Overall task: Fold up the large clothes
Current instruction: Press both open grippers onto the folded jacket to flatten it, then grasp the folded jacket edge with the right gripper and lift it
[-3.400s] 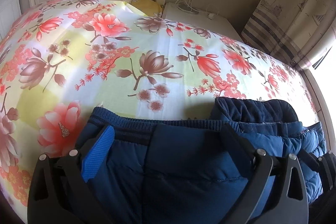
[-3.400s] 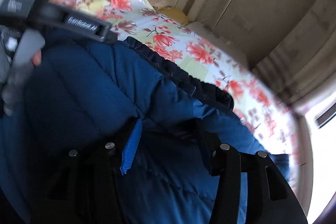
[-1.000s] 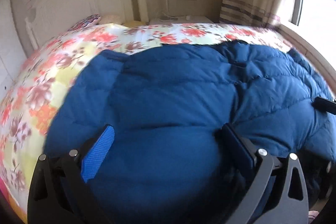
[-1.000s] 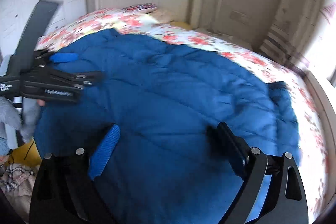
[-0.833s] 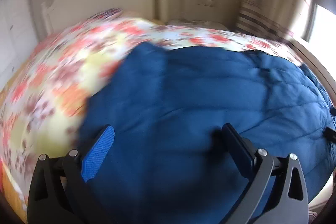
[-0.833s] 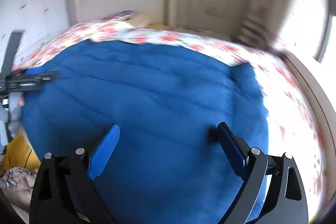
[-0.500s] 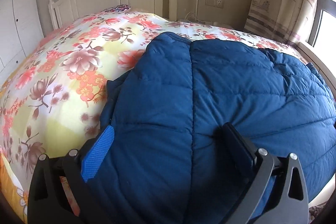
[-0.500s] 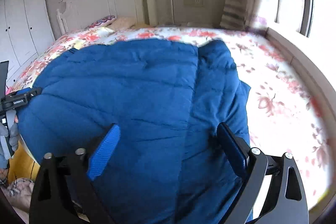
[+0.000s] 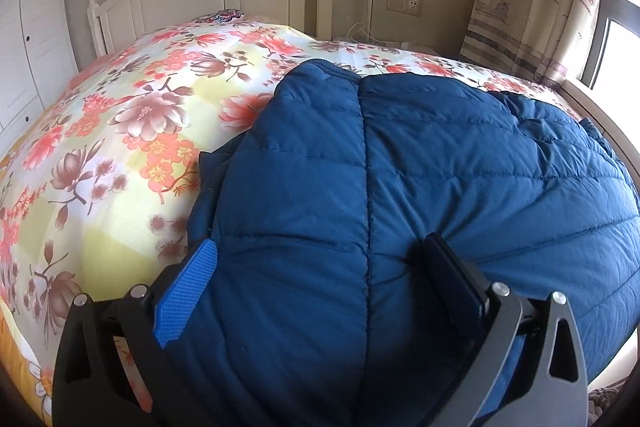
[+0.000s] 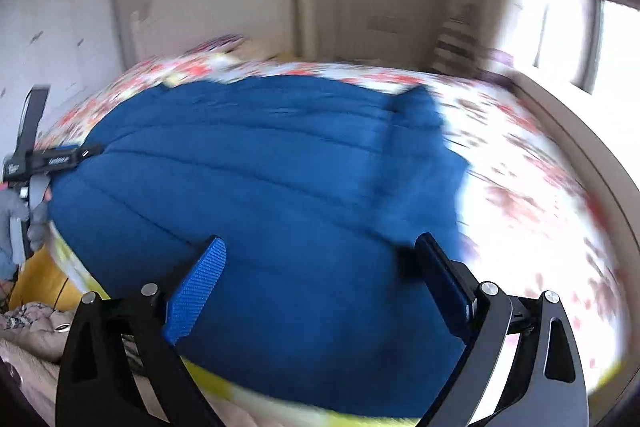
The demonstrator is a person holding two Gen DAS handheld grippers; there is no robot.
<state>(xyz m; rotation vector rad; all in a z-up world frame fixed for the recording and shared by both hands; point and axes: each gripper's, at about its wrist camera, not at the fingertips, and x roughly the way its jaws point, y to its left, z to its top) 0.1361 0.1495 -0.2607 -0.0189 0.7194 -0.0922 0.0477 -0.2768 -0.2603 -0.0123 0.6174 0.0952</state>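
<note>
Blue jacket (image 9: 420, 187) lies spread, back up, on the floral bed (image 9: 132, 131), near edge. Left hand-held gripper (image 9: 320, 279) spread wide over its left part, pinching nothing. Right hand-held gripper (image 10: 320, 275) likewise spread, over the right part.

Step, by my reading: between folds. Next: pinch a side edge and carry it across.

Left view is sharp, shows the centre seam; right view is blurred, shows the sleeve (image 10: 420, 131) far right and the left gripper's body.

right wrist view motion-blurred | jacket (image 9: 400, 187) lower part cut off by frame edge
</note>
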